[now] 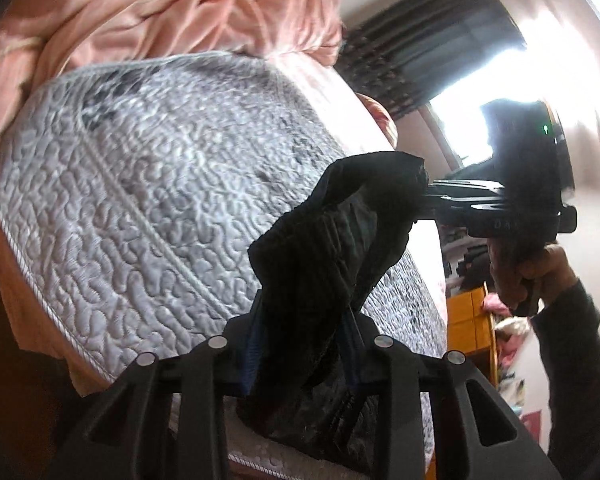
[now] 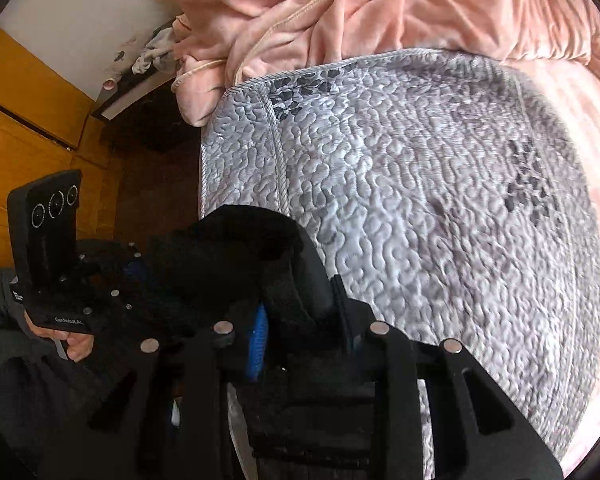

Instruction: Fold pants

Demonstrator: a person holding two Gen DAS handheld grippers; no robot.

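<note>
Low in the left wrist view, the left gripper (image 1: 306, 344) has its jaws nearly together, clamped on one pair of black pants (image 1: 332, 248), which stretch up-right to the right gripper (image 1: 428, 194), also pinching them above the grey quilted mattress (image 1: 140, 184). Only this view shows a curtain (image 1: 416, 52).

Bottom centre of the right wrist view, the right gripper (image 2: 300, 320) nips the pants (image 2: 236, 248) narrowly; at left the left gripper (image 2: 136, 268) grips them. One pink blanket (image 2: 380, 4) fills the top; wooden floor (image 2: 32, 136) appears only here.

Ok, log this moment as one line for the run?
stage: lift | left gripper: shut on black pants | right gripper: shut on black pants | pants: held between both, above grey quilted mattress | fold: not started
</note>
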